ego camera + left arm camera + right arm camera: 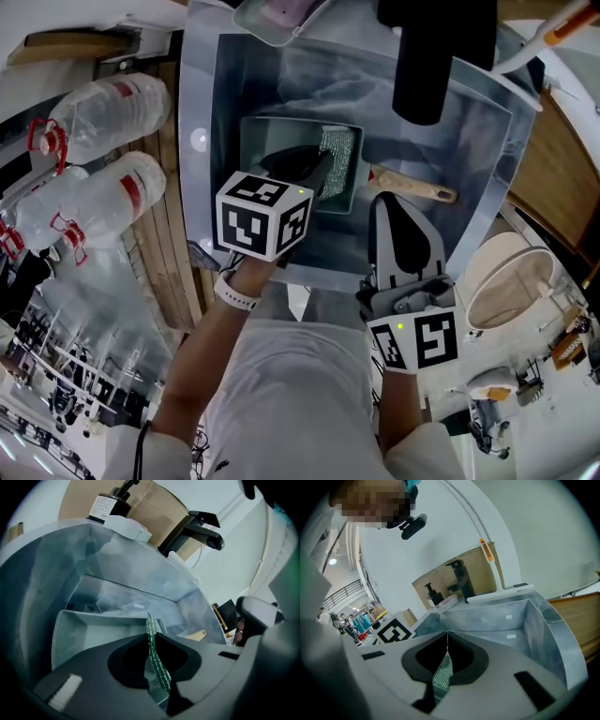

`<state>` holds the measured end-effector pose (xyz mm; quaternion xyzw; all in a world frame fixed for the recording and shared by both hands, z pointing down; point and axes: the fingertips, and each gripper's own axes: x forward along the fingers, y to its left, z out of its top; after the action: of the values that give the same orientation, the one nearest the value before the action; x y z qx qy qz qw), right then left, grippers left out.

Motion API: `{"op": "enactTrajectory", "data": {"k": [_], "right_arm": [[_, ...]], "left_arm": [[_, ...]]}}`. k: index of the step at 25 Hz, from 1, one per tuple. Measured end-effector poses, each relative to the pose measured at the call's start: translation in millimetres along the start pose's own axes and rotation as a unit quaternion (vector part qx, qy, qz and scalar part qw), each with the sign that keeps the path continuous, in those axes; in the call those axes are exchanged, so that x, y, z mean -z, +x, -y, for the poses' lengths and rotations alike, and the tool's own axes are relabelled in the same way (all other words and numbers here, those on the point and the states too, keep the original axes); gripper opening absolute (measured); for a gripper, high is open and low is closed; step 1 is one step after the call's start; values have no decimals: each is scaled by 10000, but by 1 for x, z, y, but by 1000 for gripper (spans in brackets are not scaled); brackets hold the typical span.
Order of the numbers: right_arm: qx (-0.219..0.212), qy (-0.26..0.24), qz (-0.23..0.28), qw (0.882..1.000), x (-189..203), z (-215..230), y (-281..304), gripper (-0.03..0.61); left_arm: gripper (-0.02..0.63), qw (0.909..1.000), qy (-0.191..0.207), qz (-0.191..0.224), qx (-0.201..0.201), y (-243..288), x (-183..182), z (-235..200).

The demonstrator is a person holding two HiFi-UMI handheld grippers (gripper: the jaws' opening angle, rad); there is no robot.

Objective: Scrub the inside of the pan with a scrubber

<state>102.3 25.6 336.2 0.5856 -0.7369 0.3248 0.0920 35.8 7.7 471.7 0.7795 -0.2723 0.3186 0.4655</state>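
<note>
A grey rectangular pan (281,136) with a wooden handle (412,185) lies in the steel sink (469,159). My left gripper (323,173) reaches into the pan, shut on a glittery green scrubber (339,155) at the pan's right side. In the left gripper view the scrubber (154,653) stands edge-on, pinched between the two jaws (151,637), with the pan's floor (93,630) beyond. My right gripper (392,202) hovers at the sink's near wall, just short of the handle, shut with nothing held. In its own view the tips (447,637) meet; glittery mesh shows through the gap below them.
A black faucet (436,56) hangs over the sink's far side. A tray (277,19) sits on the back rim, with a pump bottle (110,506) beside it. Two plastic bottles (103,117) lie on the wooden counter at the left. A white bowl (511,277) stands at the right.
</note>
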Motion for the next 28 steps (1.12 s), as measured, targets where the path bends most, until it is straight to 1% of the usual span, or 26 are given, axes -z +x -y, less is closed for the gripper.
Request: {"op": "enactTrajectory", "data": {"k": [2,6,10,13,16,17,20,21,28], "right_arm": [[19,11,-21,10000,3,2,-1,8],[24,50,-71,10000,8,2,-3,8],[6,32,-70,10000,8,1,-4,8],[2,36,-60,10000,7,2,-5,8],[-7,43,-60,10000,8,3,-4,8],[-7,44,-60,10000,8,3,-4,8],[-2,40,-65,10000,8,2,-4,8],[-8,34,-62,10000,7,2,-4,8],[-20,-34,-63,10000,4,7,-4,8]], "left_arm": [[57,10000,4,19,-4,0,0,1],[83,9997,232,33,-46,-1,1,6],[115,9996,277,-20,72,2,2,8],[109,9994,292,-125,128,4,2,7],[83,9993,192,-173,278,6,2,9],[74,9992,225,-174,263,6,2,9],[61,9981,578,-177,-80,7,4,1],[58,9976,637,-176,-191,7,5,-2],[58,9958,619,-240,-625,-1,7,-24]]}}
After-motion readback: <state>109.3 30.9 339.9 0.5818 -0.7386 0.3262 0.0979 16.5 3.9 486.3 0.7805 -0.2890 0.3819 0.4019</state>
